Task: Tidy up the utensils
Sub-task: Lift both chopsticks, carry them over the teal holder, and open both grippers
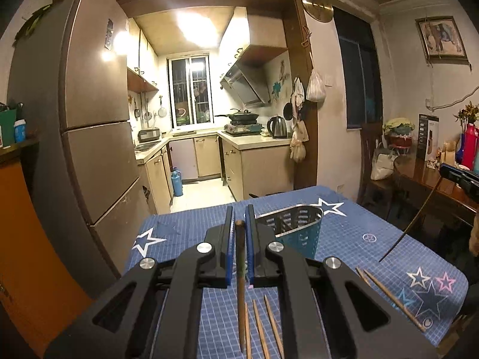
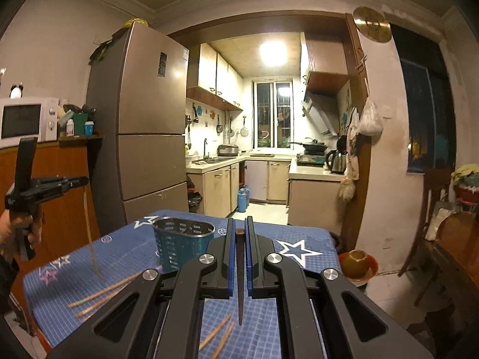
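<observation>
Ahead, my blue star-print tablecloth (image 1: 353,233) carries the perforated metal utensil holder (image 1: 295,227), which stands upright near the far edge. Both of my grippers hang above the cloth. My left gripper (image 1: 240,221) is clenched on a light wooden chopstick (image 1: 240,284) that points down, its tip over the cloth. My right gripper (image 2: 239,233) grips a dark chopstick (image 2: 240,281), also hanging tip-down. Loose wooden chopsticks (image 1: 263,326) lie flat on the cloth, on the near side of the holder.
</observation>
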